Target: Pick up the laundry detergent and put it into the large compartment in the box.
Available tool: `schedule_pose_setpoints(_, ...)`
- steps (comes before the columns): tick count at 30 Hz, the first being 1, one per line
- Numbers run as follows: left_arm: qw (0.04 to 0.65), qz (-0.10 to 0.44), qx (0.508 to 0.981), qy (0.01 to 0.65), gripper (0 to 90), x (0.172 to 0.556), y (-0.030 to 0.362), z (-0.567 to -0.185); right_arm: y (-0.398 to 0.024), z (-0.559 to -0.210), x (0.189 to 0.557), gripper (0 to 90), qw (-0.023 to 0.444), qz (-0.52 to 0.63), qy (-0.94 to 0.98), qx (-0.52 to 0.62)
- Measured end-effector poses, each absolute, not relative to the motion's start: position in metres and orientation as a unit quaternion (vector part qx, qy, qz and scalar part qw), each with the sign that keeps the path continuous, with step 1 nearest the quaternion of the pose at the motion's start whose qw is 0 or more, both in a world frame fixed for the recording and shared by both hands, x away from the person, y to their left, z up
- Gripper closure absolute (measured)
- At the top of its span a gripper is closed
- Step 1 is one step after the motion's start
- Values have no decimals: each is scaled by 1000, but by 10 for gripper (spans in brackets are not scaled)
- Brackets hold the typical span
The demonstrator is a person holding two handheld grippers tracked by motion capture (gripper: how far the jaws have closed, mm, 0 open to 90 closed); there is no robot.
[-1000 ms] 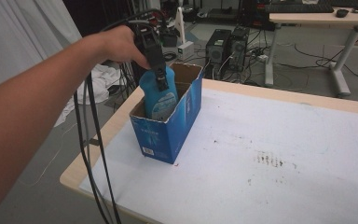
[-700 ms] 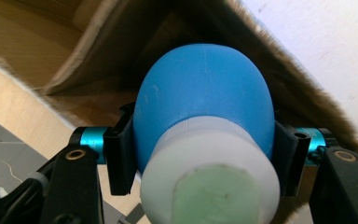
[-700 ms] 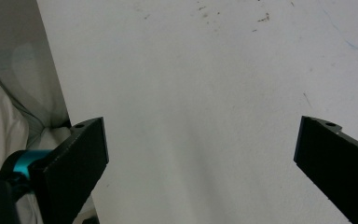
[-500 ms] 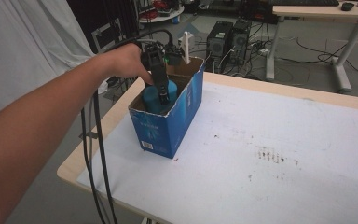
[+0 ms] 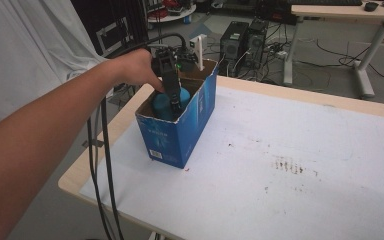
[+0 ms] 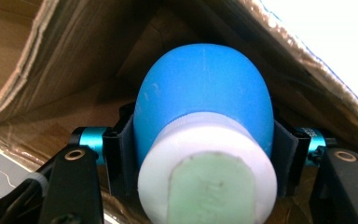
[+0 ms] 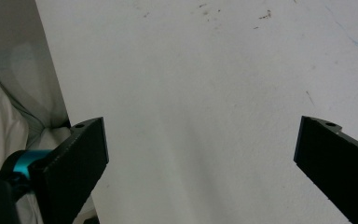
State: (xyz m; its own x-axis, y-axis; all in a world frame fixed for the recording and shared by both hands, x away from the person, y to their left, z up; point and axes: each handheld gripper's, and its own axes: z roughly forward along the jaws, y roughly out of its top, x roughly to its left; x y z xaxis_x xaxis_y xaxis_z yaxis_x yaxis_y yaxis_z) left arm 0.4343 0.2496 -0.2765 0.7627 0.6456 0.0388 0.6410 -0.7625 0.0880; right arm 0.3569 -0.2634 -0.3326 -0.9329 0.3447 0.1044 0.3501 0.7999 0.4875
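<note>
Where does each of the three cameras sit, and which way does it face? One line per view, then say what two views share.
High view: above the table edge, looking forward and down at the blue box; forearm and left gripper show.
Left gripper view: on the left gripper, looking into the box; jaws clamp the blue bottle.
Right gripper view: on the right gripper, looking down at the white table; jaws apart.
Shared: high and left gripper views both show bottle and box.

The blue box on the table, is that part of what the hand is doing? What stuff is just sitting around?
Part of the job:
blue bottle
blue cardboard box
left gripper, shut on the bottle

Just around:
computer towers
far desk
white sheet
</note>
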Motion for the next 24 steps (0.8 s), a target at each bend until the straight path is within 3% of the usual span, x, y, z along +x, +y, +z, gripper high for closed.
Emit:
schedule_pose_setpoints(9, 40, 39, 930, 362, 248, 434, 254, -274, -261, -335, 356, 20, 7, -259, -949, -181)
schedule_pose_setpoints(24, 98, 64, 920, 373, 203, 420, 256, -211, -257, -332, 357, 20, 8, -260, -950, -173)
